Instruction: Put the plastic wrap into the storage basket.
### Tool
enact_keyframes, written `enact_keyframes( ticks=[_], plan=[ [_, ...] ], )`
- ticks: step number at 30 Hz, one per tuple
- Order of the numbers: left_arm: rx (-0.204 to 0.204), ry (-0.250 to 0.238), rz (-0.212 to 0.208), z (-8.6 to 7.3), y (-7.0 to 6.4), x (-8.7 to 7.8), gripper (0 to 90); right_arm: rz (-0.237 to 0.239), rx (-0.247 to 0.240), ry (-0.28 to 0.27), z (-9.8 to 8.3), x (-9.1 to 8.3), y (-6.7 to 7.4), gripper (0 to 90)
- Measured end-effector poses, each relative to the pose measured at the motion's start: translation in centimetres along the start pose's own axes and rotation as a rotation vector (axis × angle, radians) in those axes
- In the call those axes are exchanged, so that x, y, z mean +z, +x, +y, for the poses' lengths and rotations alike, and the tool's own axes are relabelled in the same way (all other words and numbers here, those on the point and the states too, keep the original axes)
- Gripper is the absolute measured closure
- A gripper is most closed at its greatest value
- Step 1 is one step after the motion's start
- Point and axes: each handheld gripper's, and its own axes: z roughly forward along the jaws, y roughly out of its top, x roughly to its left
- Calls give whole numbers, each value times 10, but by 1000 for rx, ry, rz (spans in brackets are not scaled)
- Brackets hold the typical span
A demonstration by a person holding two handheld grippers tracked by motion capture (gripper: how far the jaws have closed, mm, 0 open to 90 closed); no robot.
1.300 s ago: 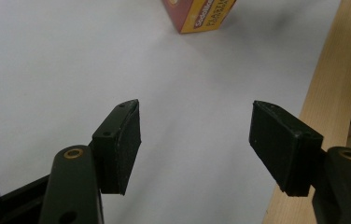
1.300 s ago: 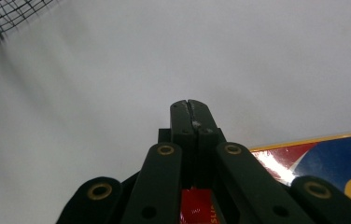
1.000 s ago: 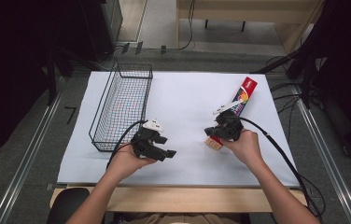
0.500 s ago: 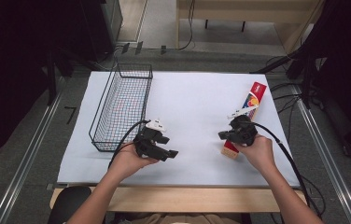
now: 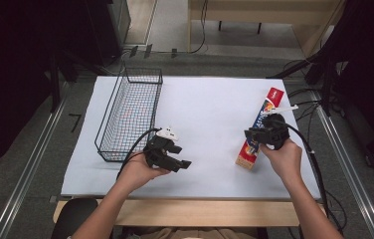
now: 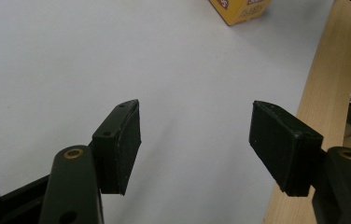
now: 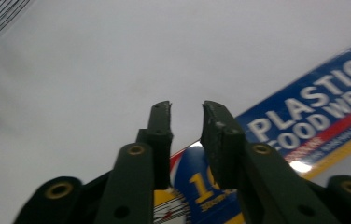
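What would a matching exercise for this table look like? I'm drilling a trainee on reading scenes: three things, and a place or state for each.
Things:
1. wire basket
2. plastic wrap box
3. left gripper

Places or states:
A. lies flat at the right side of the white sheet, under the right gripper
B. jaws apart, nothing between them
C. stands at the left side of the white sheet

Pairs: 1-C, 2-A, 3-B

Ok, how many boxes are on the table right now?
1. The plastic wrap box lies on the white table cover, right side, under the right gripper. The wire basket at left looks empty.
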Motion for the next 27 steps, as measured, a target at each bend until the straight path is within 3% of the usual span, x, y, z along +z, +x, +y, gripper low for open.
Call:
enact_keyframes(
  ticks=[4,6,9,11,12,13,15,16,19,20,27],
  plan=[
    [-1,-4,-6,1,0,1,345,-61,85,-10,11,5,-17,509],
    [7,5,-1,1,0,2,342,-90,95,-6,15,9,-21,463],
    [7,5,-3,0,0,2,342,-165,111,-12,21,13,-23,325],
    [6,4,-3,0,0,2,340,-210,150,-2,23,17,-27,239],
    [7,5,-2,0,0,2,338,-269,174,15,25,21,-31,157],
    [7,4,-2,0,0,1,338,-269,174,15,25,21,-31,157],
    [7,3,-3,0,0,1,338,-317,196,18,25,25,-33,132],
    [7,4,-2,0,0,1,338,-332,221,30,25,29,-37,83],
    [5,6,-1,0,0,2,337,-344,241,52,25,35,-41,72],
    [7,7,-1,0,0,2,337,-342,270,72,25,43,-44,56],
    [3,4,-1,0,0,2,337,-342,324,96,23,58,-50,43]
  ],
)
